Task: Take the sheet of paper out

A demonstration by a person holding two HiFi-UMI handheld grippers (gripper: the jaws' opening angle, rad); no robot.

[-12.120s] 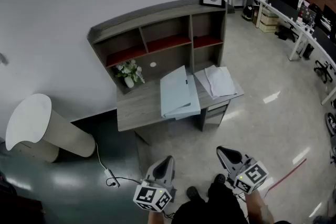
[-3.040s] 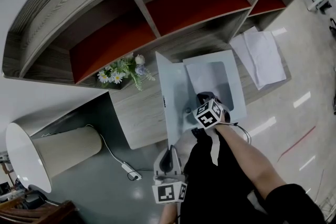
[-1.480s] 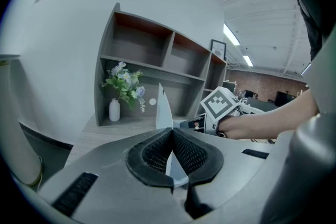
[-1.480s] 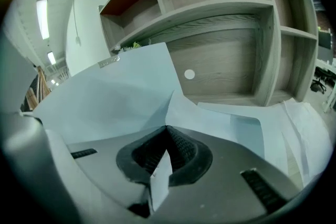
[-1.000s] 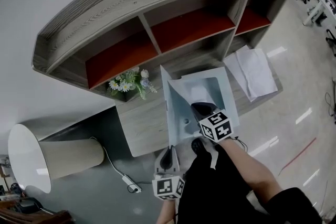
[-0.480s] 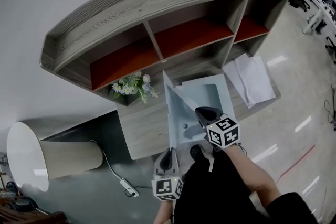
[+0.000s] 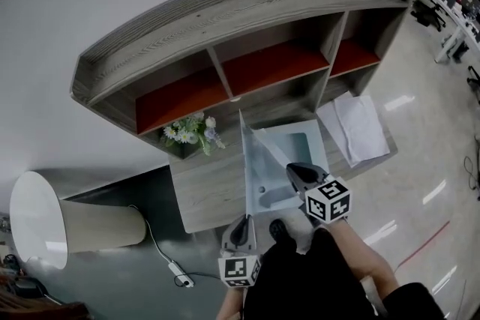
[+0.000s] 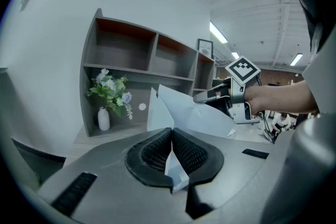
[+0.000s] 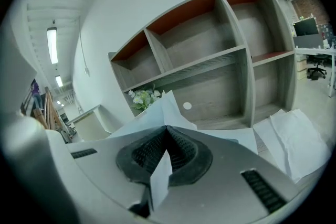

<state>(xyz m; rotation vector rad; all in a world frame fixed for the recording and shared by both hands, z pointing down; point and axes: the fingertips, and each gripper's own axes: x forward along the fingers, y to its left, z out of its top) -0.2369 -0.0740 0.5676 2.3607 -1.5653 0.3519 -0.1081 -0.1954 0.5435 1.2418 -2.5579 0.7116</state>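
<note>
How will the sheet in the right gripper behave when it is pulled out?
Probably floppy: the sheet curves between the folder and the right gripper. Likely light, as one pinched edge carries it.

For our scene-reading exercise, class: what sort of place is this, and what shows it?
Most likely an open-plan office: a wooden desk with a shelf unit, a monitor and office chair beyond, and loose papers.

On the grey wooden bench (image 7: 205, 188), a pale-blue folder (image 7: 298, 149) lies before the wooden shelf unit (image 7: 225, 20), flower vase (image 7: 190, 134) left, white sheets (image 7: 355, 128) right, perhaps overhanging.
</note>
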